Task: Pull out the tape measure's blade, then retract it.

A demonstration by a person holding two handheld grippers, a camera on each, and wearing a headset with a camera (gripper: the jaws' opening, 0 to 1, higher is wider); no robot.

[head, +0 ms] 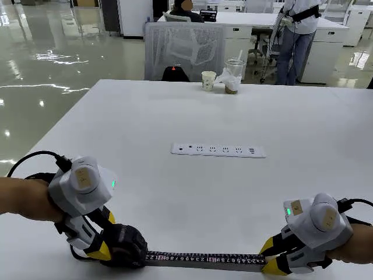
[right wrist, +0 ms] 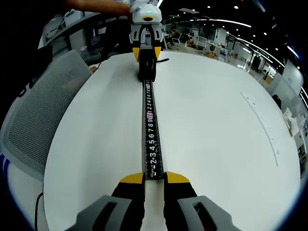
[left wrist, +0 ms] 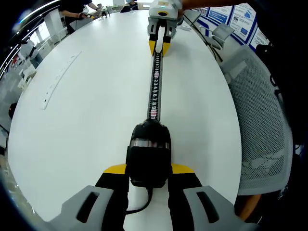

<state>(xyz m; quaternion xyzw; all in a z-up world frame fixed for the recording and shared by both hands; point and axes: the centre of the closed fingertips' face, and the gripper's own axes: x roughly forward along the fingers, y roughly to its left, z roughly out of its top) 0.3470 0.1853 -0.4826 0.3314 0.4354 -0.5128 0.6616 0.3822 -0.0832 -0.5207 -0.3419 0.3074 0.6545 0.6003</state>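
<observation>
My left claw (left wrist: 149, 169) clamps the rigid tape measure (left wrist: 149, 149) at near left; my right claw (right wrist: 154, 178) pinches the blade (right wrist: 151, 130) tip. I judge the blade springy and slick: hold it flat.

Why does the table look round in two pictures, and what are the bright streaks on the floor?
Left and right gripper views: fisheye lenses bow the flat table into a dome; the tape measure case near the lens looks oversized, yet the blade along the centre looks straight. Head view: no bowing; the streaks are light glaring off the glossy floor.
</observation>
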